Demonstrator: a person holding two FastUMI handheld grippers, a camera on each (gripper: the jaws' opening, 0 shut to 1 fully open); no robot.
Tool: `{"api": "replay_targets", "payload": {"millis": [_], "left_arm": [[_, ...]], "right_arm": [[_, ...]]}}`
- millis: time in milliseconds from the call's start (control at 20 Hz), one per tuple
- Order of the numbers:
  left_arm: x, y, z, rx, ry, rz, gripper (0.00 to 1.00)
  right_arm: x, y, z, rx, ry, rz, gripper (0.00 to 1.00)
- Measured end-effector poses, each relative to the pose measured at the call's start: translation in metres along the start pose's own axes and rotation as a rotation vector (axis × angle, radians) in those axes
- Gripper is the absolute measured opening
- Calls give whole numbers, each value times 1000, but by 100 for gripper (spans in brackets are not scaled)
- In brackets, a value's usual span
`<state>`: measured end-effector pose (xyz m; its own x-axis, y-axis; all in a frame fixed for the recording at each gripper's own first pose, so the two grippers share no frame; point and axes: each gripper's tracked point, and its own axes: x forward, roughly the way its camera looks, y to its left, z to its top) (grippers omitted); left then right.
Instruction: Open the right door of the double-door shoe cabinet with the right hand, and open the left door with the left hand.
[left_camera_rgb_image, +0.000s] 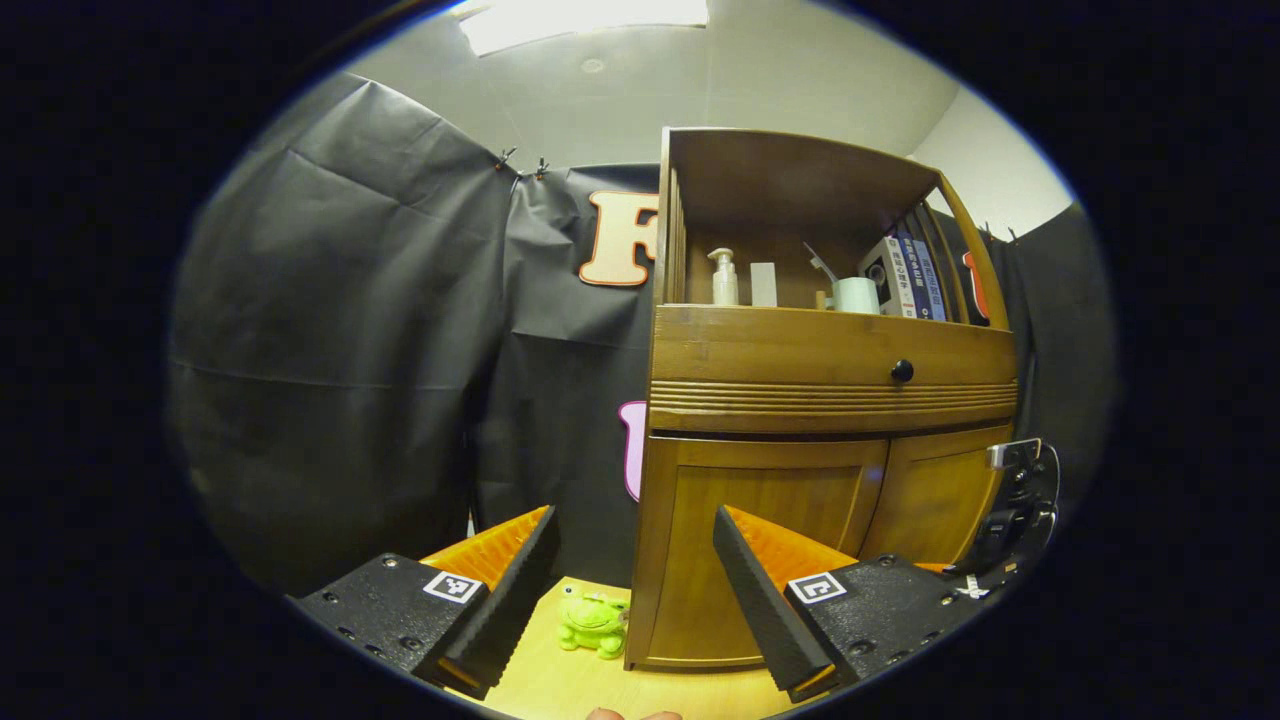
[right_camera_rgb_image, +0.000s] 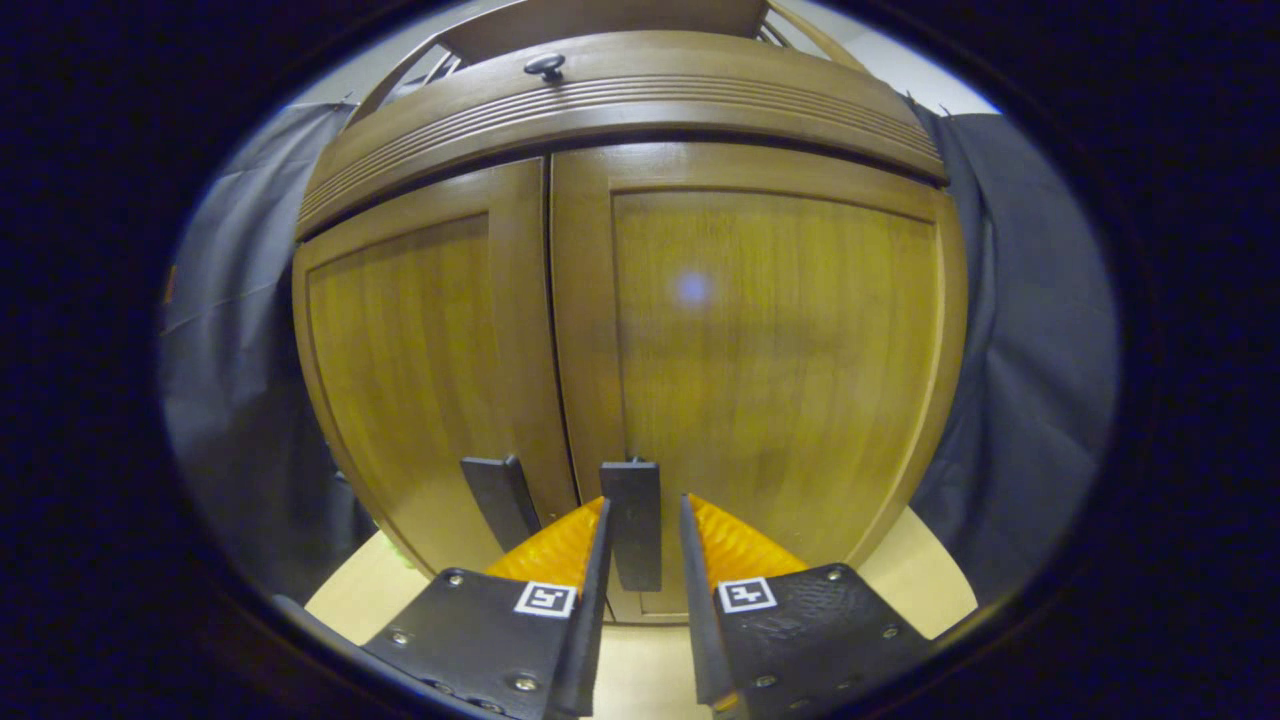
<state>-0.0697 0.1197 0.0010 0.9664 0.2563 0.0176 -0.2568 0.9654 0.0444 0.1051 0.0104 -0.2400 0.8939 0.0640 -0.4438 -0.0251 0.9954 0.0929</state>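
The shoe cabinet sits on a light wood table, both doors closed. Right gripper straddles the right door's handle, fingers not quite pressing. Left gripper hangs spread wide, near a little green frog toy.

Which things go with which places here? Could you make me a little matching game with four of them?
Things:
1. right door handle
2. green frog toy
3. pump bottle
4. round dark knob

Places:
A. in the open top compartment
B. between the fingers of the right gripper
C. on the table beside the cabinet
D. on the drawer front

Pairs: 1-B, 2-C, 3-A, 4-D
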Motion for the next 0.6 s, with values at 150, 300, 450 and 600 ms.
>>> {"api": "replay_targets", "payload": {"millis": [150, 300, 450, 600], "left_arm": [[-2, 12, -1, -2, 4, 39, 92], [-5, 23, -3, 1, 11, 78, 92], [-6, 33, -4, 2, 16, 114, 92], [-7, 34, -5, -12, 17, 125, 95]], "right_arm": [[3, 1, 2, -21, 6, 7, 37], [14, 2, 1, -37, 9, -6, 47], [27, 3, -3, -28, 51, -10, 41], [28, 1, -6, -61, 22, -32, 32]]}}
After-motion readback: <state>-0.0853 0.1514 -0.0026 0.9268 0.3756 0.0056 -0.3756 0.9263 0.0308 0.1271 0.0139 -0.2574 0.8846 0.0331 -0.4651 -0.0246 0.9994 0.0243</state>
